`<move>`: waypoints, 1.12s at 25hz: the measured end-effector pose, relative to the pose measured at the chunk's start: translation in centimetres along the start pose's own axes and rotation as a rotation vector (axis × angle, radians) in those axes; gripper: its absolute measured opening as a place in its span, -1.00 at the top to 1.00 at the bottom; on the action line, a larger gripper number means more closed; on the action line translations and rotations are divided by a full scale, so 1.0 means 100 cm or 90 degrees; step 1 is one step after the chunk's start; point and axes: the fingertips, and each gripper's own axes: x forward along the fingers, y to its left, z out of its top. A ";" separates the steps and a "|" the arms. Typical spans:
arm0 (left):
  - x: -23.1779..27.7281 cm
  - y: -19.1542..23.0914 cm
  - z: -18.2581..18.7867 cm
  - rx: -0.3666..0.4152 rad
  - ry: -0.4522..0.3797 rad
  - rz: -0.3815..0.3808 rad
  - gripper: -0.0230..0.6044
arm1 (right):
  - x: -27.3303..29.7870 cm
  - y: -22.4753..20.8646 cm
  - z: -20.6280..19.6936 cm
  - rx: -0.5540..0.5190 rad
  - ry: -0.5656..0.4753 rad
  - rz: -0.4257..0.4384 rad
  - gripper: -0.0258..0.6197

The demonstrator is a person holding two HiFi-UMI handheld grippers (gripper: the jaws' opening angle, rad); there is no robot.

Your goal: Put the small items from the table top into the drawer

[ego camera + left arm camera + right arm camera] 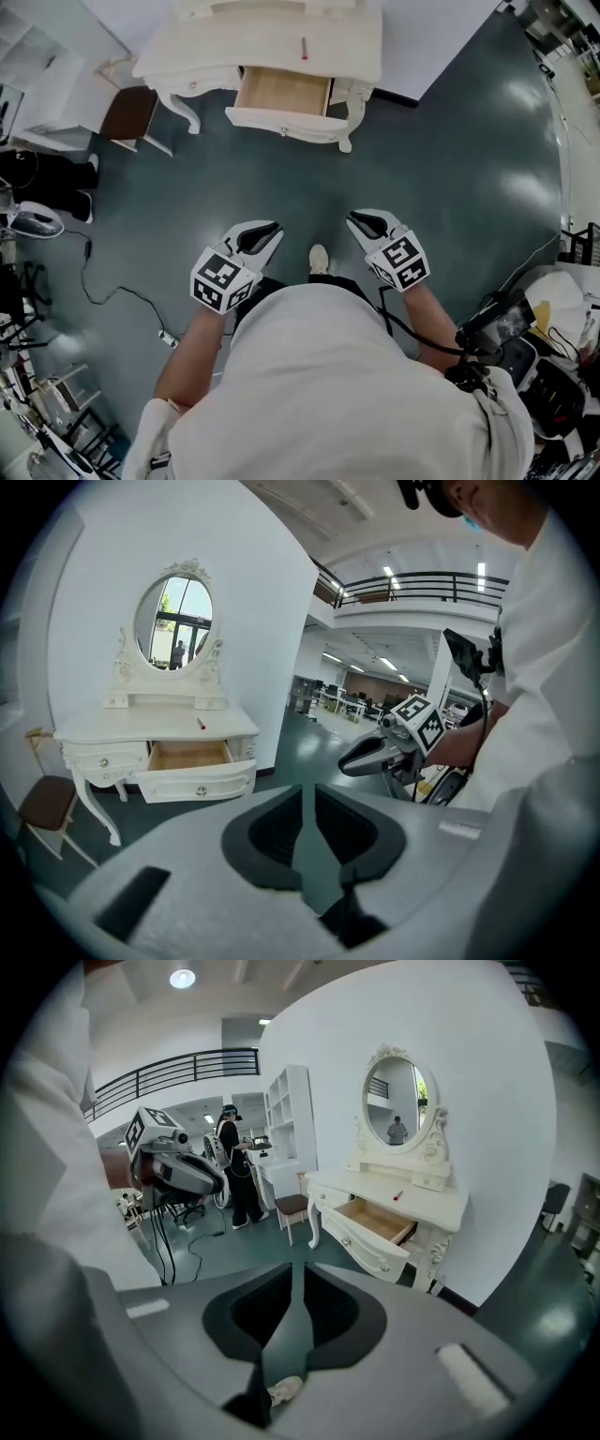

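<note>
A white dressing table (262, 37) stands ahead against the wall, its middle drawer (281, 94) pulled open and showing a bare wooden bottom. One small red item (304, 49) lies on the table top; it also shows as a red item (201, 724) and a red item (398, 1195) in the gripper views. My left gripper (272, 230) and right gripper (356, 222) hover over the floor, well short of the table. Both are shut with nothing between the jaws. The shut left gripper (307, 794) and right gripper (297, 1274) point toward the table.
A brown stool (127, 112) stands left of the table. A cable (112, 295) trails over the dark floor at left. Chairs and gear (553, 375) crowd the right edge. A person in black (234, 1171) stands by white shelves further off.
</note>
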 end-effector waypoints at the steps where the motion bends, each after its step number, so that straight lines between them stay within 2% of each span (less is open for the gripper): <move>1: 0.012 0.006 0.010 -0.002 0.000 0.004 0.79 | 0.002 -0.016 0.000 0.003 0.003 0.003 0.79; 7: 0.047 0.039 0.043 -0.005 0.009 0.029 0.83 | 0.013 -0.065 0.004 0.029 0.008 0.001 0.86; 13: 0.089 0.148 0.060 -0.025 0.017 0.020 0.82 | 0.082 -0.114 0.030 0.041 0.024 -0.007 0.88; 16: 0.103 0.170 0.075 -0.038 0.007 -0.009 0.81 | 0.084 -0.126 0.046 0.052 0.019 -0.032 0.92; 21: 0.130 0.209 0.121 -0.017 0.001 -0.052 0.79 | 0.087 -0.152 0.084 0.064 0.014 -0.080 0.92; 26: 0.162 0.267 0.148 -0.002 0.012 -0.065 0.79 | 0.101 -0.172 0.106 0.097 0.005 -0.131 0.92; 28: 0.181 0.293 0.156 -0.015 0.020 -0.064 0.79 | 0.105 -0.180 0.108 0.116 0.005 -0.148 0.92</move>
